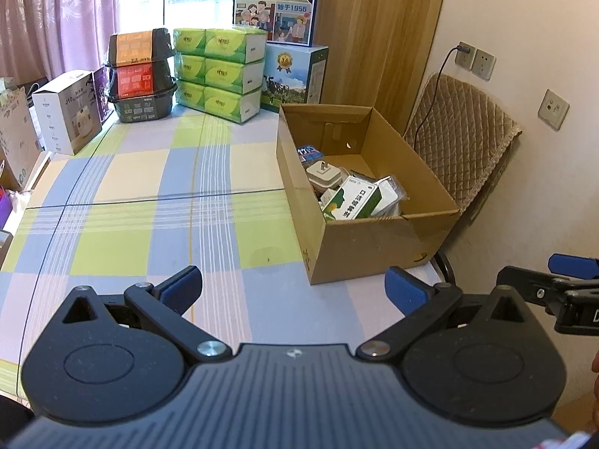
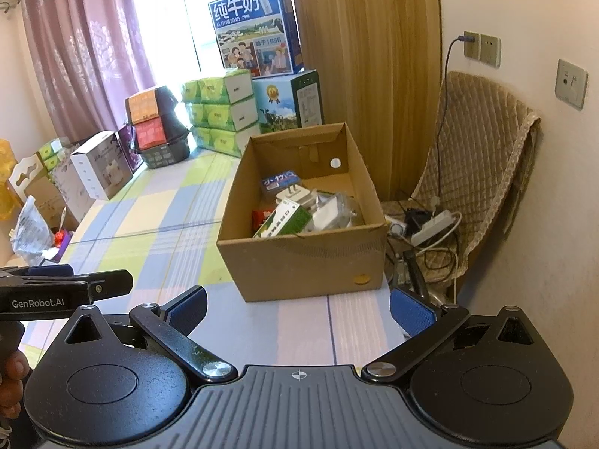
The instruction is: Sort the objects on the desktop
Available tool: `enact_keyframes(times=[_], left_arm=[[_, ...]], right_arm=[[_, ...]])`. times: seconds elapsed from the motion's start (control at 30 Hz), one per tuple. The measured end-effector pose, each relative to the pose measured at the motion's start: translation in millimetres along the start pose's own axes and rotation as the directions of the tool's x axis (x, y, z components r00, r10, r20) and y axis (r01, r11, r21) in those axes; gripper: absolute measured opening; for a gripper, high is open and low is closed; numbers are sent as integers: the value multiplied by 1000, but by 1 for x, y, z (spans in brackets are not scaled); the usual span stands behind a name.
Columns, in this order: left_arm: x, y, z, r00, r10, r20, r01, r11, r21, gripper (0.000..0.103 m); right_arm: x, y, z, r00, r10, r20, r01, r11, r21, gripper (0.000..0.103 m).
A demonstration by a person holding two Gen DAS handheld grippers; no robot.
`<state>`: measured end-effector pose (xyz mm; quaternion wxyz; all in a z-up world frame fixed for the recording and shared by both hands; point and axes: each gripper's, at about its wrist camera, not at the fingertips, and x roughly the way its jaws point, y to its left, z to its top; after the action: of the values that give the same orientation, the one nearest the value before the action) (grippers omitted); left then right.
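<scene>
An open cardboard box [image 1: 359,247] stands at the right end of the checked tablecloth [image 1: 149,194]; it shows again in the right wrist view as the cardboard box [image 2: 299,262]. Inside lie a green-and-white medicine carton [image 1: 352,200], a white plug adapter [image 1: 324,176], a small blue packet [image 2: 280,183] and a clear wrapped item [image 2: 337,209]. My left gripper [image 1: 294,292] hangs open over the cloth, short of the box, with nothing between its blue pads. My right gripper [image 2: 299,312] is also open and empty, just in front of the box.
Stacked green tissue packs [image 1: 221,75], black food tubs [image 1: 142,75], a white appliance box [image 1: 67,112] and milk cartons [image 1: 294,75] line the far edge. A quilted chair [image 2: 479,172] with a power strip [image 2: 434,226] and cables sits right of the table, by the wall.
</scene>
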<state>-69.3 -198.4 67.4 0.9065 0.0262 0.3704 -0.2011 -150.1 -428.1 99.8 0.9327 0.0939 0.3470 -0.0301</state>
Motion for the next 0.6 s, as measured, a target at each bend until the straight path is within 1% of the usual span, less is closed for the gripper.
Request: enact_keyframes(times=[0.6], left_arm=[[3, 0, -7, 1000, -1, -23, 2, 1000, 6, 102]], right_arm=[[-2, -3, -5, 1000, -11, -1, 11, 1000, 15, 101]])
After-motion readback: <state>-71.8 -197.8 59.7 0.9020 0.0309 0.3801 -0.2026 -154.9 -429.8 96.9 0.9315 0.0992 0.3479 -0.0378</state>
